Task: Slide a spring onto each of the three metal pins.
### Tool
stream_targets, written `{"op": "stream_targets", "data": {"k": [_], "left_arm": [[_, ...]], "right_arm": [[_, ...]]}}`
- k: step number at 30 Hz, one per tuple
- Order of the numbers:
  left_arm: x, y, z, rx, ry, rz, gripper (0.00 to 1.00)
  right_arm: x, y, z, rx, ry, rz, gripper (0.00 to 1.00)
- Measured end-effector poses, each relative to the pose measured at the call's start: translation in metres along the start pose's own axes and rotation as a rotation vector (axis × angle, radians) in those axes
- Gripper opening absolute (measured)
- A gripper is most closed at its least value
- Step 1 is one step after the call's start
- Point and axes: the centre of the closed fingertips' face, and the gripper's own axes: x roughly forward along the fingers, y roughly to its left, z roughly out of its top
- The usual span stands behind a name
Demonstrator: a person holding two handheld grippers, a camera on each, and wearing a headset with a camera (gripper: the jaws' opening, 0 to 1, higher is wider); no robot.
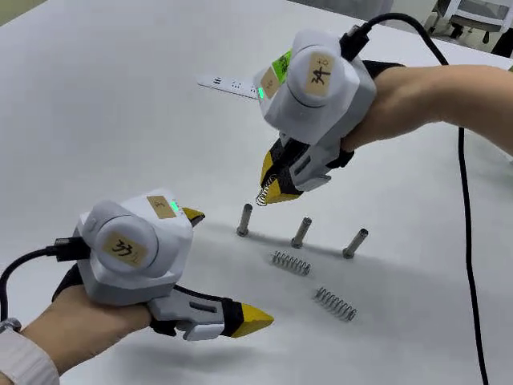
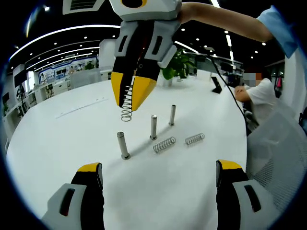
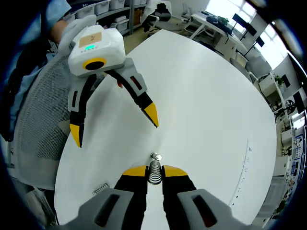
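Above the end pin (image 1: 244, 220) hangs the held spring (image 1: 264, 192), gripped at its upper coils by the right claw (image 1: 274, 191), which is closed on it. The spring's long axis is near upright. Its lower end is free and points down at the pin top, close above it but not touching or yet threaded on. In the right gripper view the pin head sits just beyond the spring's free end, close to in line with the coil bore. Judgement: the coming move is a descent along the pin's upright axis, with only slight sideways correction.

The middle pin (image 1: 301, 232) and far pin (image 1: 355, 243) stand upright and bare in the same row. Two loose springs (image 1: 290, 262) lie flat on the bench (image 1: 120, 96) just beside that row. The left claw (image 1: 234, 268) is spread wide and holds nothing, low over the bench and apart from the pins. The right claw is the nearer.
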Motion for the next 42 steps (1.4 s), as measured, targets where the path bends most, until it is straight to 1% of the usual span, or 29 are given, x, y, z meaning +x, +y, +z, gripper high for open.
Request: {"op": "stream_targets", "data": {"k": [4, 6, 13, 16, 20, 23, 25, 28, 36, 42], "left_arm": [[0.0, 0.0, 0.0, 0.0, -0.002, -0.002, 1.0], [0.0, 0.0, 0.0, -0.001, -0.003, -0.002, 1.0], [0.0, -0.001, -0.001, 0.0, 0.002, -0.009, 1.0], [-0.001, 0.0, -0.001, 0.003, 0.001, -0.004, 1.0], [-0.001, 0.002, -0.003, 0.003, 0.003, -0.001, 1.0], [-0.002, 0.002, -0.003, 0.003, 0.004, -0.001, 1.0], [-0.001, 0.002, -0.004, 0.002, 0.004, -0.004, 1.0], [-0.002, 0.001, -0.004, 0.002, 0.006, -0.01, 0.97], [-0.001, 0.002, -0.003, -0.003, 0.006, -0.002, 1.0], [-0.002, 0.003, -0.003, -0.007, 0.005, -0.001, 1.0]], "right_arm": [[0.006, -0.007, 0.001, -0.014, 0.02, 0.016, 0.12], [0.008, -0.008, 0.002, -0.013, 0.019, 0.02, 0.12], [0.014, -0.005, 0.008, -0.032, 0.029, 0.046, 0.12], [0.018, -0.004, 0.007, -0.041, 0.044, 0.061, 0.12], [0.021, -0.004, 0.008, -0.047, 0.048, 0.069, 0.12], [0.023, -0.003, 0.006, -0.056, 0.063, 0.077, 0.12], [0.023, -0.003, 0.004, -0.059, 0.07, 0.08, 0.12], [0.024, -0.003, 0.004, -0.056, 0.068, 0.084, 0.12], [0.026, -0.004, 0.003, -0.06, 0.071, 0.084, 0.12], [0.027, -0.005, 0.003, -0.061, 0.073, 0.09, 0.12]]}}
